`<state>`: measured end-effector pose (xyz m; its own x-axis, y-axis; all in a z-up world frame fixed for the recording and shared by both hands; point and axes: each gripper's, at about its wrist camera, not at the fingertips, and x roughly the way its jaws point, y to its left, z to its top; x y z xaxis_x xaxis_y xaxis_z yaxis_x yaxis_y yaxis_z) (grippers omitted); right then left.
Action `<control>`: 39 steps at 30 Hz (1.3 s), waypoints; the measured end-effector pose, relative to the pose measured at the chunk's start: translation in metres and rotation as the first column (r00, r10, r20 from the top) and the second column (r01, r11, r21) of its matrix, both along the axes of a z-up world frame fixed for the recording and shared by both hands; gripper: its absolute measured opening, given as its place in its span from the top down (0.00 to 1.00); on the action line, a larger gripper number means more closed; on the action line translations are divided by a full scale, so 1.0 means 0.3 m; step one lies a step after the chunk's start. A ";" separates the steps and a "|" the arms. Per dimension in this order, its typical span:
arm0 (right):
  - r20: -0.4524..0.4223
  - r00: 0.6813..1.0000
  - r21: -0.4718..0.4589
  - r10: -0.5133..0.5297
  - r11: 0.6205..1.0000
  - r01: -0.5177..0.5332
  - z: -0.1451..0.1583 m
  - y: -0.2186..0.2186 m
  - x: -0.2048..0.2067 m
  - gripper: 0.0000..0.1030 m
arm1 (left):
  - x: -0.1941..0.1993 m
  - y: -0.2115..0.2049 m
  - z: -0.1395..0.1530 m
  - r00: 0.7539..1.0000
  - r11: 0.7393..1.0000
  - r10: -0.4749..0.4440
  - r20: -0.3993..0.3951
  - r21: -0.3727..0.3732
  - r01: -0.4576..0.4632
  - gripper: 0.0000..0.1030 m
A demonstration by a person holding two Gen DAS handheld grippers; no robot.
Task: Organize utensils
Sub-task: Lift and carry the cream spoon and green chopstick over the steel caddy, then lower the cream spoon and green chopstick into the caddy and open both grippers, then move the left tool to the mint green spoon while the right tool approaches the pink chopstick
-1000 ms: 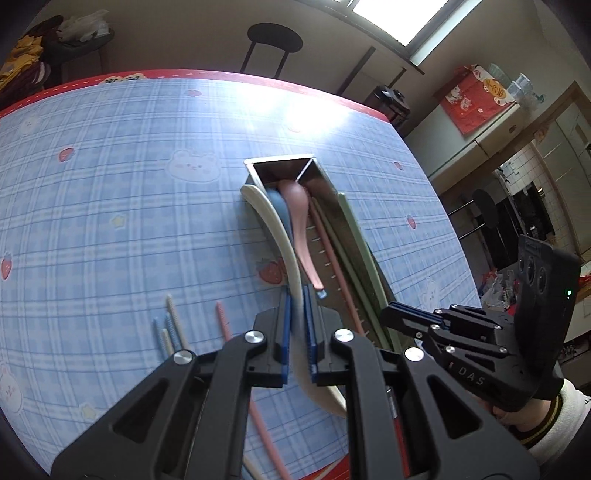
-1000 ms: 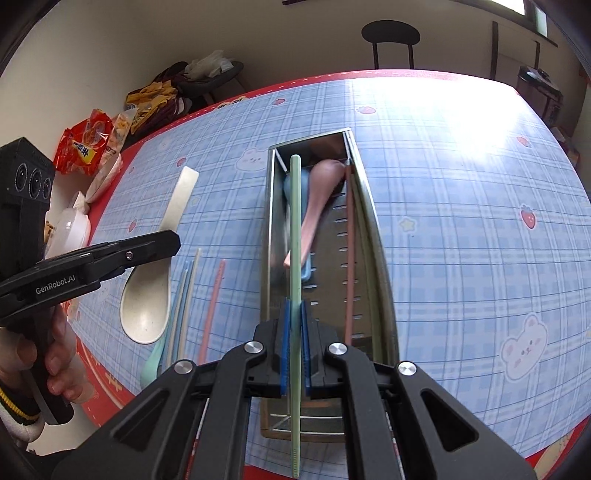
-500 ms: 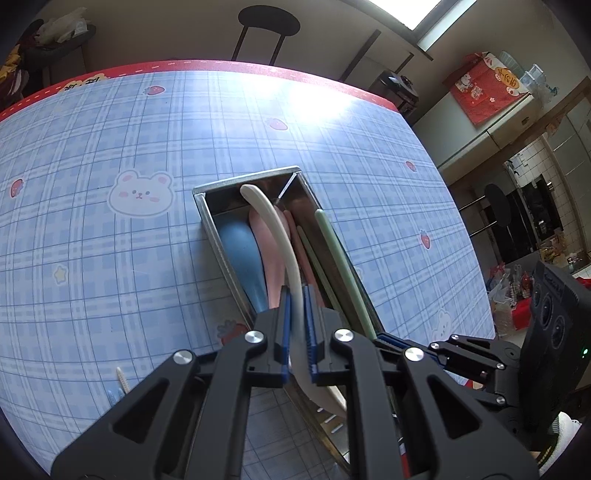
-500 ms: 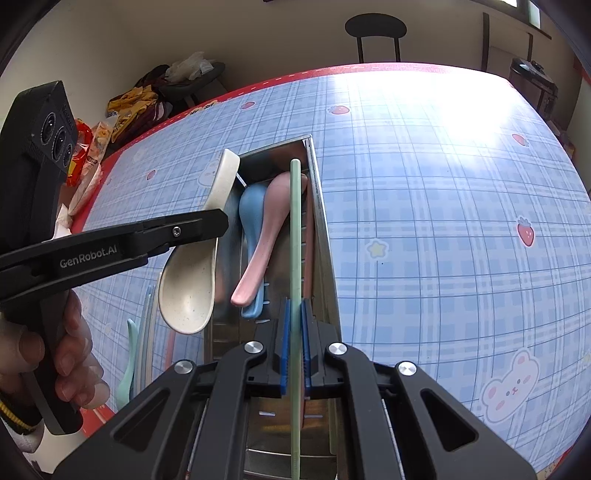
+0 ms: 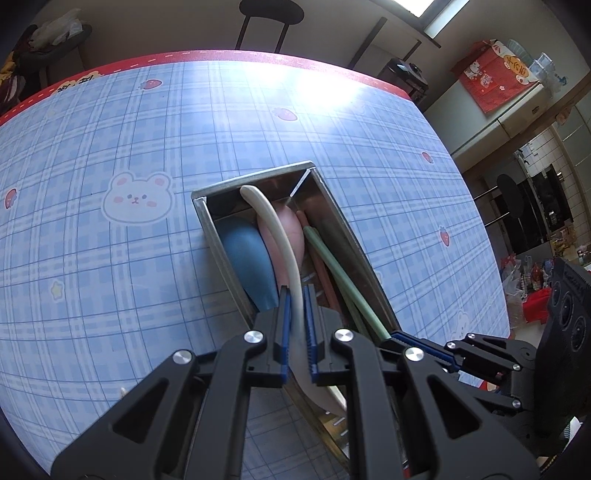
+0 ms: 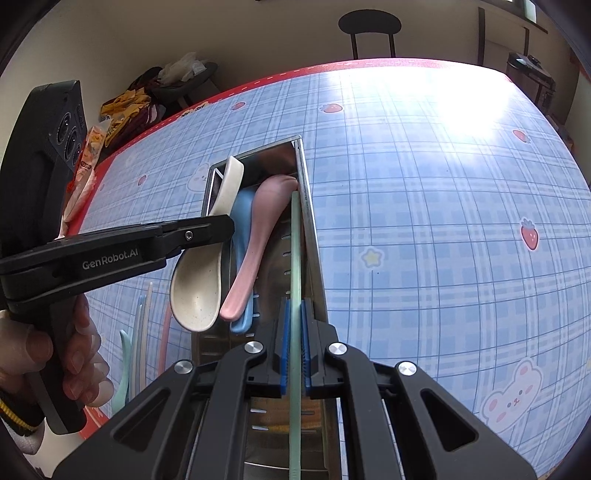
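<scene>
A long metal tray [image 5: 258, 177] lies on the blue plaid tablecloth, with a blue spoon [image 5: 247, 266], a pink spoon [image 5: 291, 236] and a reddish chopstick inside. My left gripper [image 5: 295, 299] is shut on the handle of a cream spoon [image 5: 273, 229], held over the tray with the handle tip near the far end. In the right wrist view the cream spoon's bowl [image 6: 195, 291] hangs over the tray's left wall. My right gripper [image 6: 294, 306] is shut on a green chopstick [image 6: 295, 258], which runs along the tray's right wall [image 6: 306, 192].
Loose pale chopsticks [image 6: 144, 325], a pink chopstick [image 6: 164, 339] and a mint utensil [image 6: 123, 369] lie on the cloth left of the tray. A hand [image 6: 74, 350] grips the left tool. Snack bags [image 6: 88, 155] sit at the left table edge, a stool [image 5: 271, 14] beyond the far edge.
The left gripper carried the cream spoon from beside the tray to over it. The right gripper brought the green chopstick down toward the tray's right wall.
</scene>
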<state>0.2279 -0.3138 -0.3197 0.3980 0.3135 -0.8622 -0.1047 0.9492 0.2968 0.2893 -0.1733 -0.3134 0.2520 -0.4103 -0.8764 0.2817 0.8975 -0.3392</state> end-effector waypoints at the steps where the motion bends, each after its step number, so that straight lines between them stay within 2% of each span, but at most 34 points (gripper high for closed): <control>1: 0.000 1.000 -0.002 0.002 1.000 -0.002 0.000 -0.001 0.003 0.94 | 0.002 0.002 0.001 1.000 1.000 0.003 0.001 0.002 -0.003 0.88; 10: 0.012 1.000 -0.016 0.008 1.000 -0.008 0.028 -0.001 -0.004 0.93 | -0.006 0.031 0.059 0.999 1.000 -0.005 0.041 0.017 0.004 0.86; 12: 0.015 1.000 -0.017 0.004 1.000 -0.004 0.039 -0.003 -0.013 0.93 | -0.016 0.052 0.078 0.998 1.000 0.001 0.057 0.027 -0.003 0.81; 17: 0.021 1.000 -0.022 -0.004 1.000 0.004 0.060 -0.004 -0.044 0.92 | -0.055 0.129 0.121 0.995 0.998 0.018 0.102 0.059 -0.025 0.75; 20: 0.023 1.000 -0.024 -0.001 1.000 0.001 0.072 0.004 -0.067 0.87 | -0.088 0.188 0.143 0.991 0.996 0.039 0.127 0.078 -0.049 0.67; 22: 0.022 1.000 -0.021 0.006 1.000 -0.005 0.079 0.013 -0.079 0.79 | -0.111 0.233 0.156 0.988 0.993 0.059 0.144 0.091 -0.072 0.59; 23: 0.018 1.000 -0.017 0.013 1.000 -0.012 0.081 0.020 -0.086 0.77 | -0.123 0.255 0.159 0.987 0.991 0.069 0.148 0.101 -0.085 0.49; 24: 0.017 1.000 -0.018 0.018 1.000 -0.018 0.082 0.027 -0.095 0.71 | -0.134 0.277 0.160 0.985 0.989 0.080 0.151 0.111 -0.097 0.37; 25: 0.018 0.999 -0.024 0.026 0.999 -0.026 0.086 0.038 -0.103 0.64 | -0.143 0.300 0.161 0.984 0.988 0.088 0.153 0.115 -0.106 0.33; 26: 0.020 0.999 -0.031 0.035 0.999 -0.034 0.089 0.048 -0.108 0.60 | -0.155 0.323 0.161 0.984 0.987 0.095 0.151 0.115 -0.113 0.23; 27: 0.023 0.999 -0.035 0.043 0.998 -0.042 0.093 0.062 -0.115 0.51 | -0.166 0.344 0.162 0.983 0.986 0.104 0.149 0.116 -0.122 0.11; 29: 0.028 0.998 -0.040 0.061 0.997 -0.060 0.102 0.087 -0.128 0.36 | -0.195 0.389 0.165 0.981 0.983 0.122 0.148 0.117 -0.140 0.08; 31: 0.036 0.996 -0.045 0.076 0.996 -0.074 0.113 0.115 -0.140 0.15 | -0.227 0.428 0.163 0.982 0.981 0.133 0.135 0.125 -0.150 0.06; 33: 0.031 0.995 -0.045 0.096 0.995 -0.094 0.120 0.148 -0.151 0.06 | -0.264 0.465 0.159 0.982 0.977 0.139 0.128 0.142 -0.157 0.06; 39: 0.021 0.988 -0.060 0.154 0.986 -0.152 0.125 0.244 -0.178 0.06 | -0.394 0.583 0.135 0.981 0.972 0.165 0.099 0.150 -0.178 0.06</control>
